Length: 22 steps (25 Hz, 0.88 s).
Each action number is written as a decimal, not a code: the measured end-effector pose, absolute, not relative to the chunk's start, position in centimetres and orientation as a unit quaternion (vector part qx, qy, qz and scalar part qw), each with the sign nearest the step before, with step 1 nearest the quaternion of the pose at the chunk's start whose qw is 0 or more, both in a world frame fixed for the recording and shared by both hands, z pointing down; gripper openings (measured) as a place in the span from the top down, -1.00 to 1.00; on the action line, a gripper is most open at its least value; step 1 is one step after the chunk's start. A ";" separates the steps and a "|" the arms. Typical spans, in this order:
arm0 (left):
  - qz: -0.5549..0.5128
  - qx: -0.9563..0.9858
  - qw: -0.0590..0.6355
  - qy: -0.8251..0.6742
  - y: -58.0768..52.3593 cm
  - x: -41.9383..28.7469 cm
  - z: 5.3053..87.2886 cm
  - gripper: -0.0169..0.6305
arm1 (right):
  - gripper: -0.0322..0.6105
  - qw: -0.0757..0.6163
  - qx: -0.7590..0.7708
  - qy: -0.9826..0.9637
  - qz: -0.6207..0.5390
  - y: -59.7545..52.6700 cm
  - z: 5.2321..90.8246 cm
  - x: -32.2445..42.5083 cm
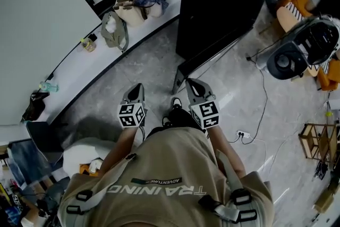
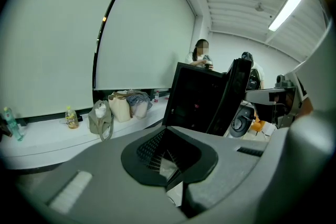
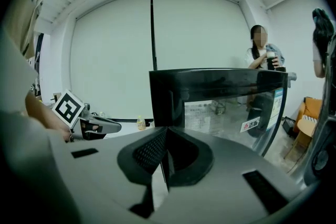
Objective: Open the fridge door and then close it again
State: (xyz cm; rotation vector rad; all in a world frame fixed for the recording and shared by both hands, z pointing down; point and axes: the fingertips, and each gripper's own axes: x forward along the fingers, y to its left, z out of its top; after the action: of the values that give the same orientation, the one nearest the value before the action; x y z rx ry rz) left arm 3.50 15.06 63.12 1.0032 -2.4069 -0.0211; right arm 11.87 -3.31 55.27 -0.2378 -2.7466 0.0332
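The fridge (image 1: 218, 2) is a black cabinet standing on the grey floor just ahead of me. Its curved glass door (image 3: 231, 105) with a small sticker faces the right gripper and looks closed against the body. In the left gripper view the fridge (image 2: 197, 105) shows from its dark side. My left gripper (image 1: 137, 89) and right gripper (image 1: 192, 85) are held side by side at waist height, short of the fridge and touching nothing. The left gripper (image 2: 169, 157) has its jaws together with nothing in them. The right gripper (image 3: 163, 160) is likewise shut and empty.
A white ledge (image 1: 69, 66) runs along the wall at left, carrying bags (image 1: 130, 5) and bottles (image 1: 87, 42). A person (image 3: 260, 52) stands behind the fridge. Round black equipment (image 1: 303, 45), a cable with a power strip (image 1: 243, 135) and a wooden rack (image 1: 319, 141) lie to the right.
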 end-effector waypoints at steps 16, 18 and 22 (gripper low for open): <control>0.016 0.327 0.274 -0.904 13.6 -3.1 62.0 0.95 | 0.91 0.175 -0.186 -0.966 0.035 -2.2 55.3 5.2; 0.016 0.317 0.277 -0.907 13.6 -3.9 62.0 0.95 | 0.91 0.173 -0.198 -0.964 0.034 -2.3 55.3 4.1; 0.015 0.300 0.279 -0.912 13.3 -5.0 62.0 0.95 | 0.91 0.165 -0.218 -0.961 0.033 -2.7 55.3 2.6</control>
State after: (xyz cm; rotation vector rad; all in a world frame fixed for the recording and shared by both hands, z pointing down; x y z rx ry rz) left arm -4.95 13.26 61.96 0.8043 -2.4468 0.0400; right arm 2.55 -2.66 55.27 -0.6207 -2.7381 0.0947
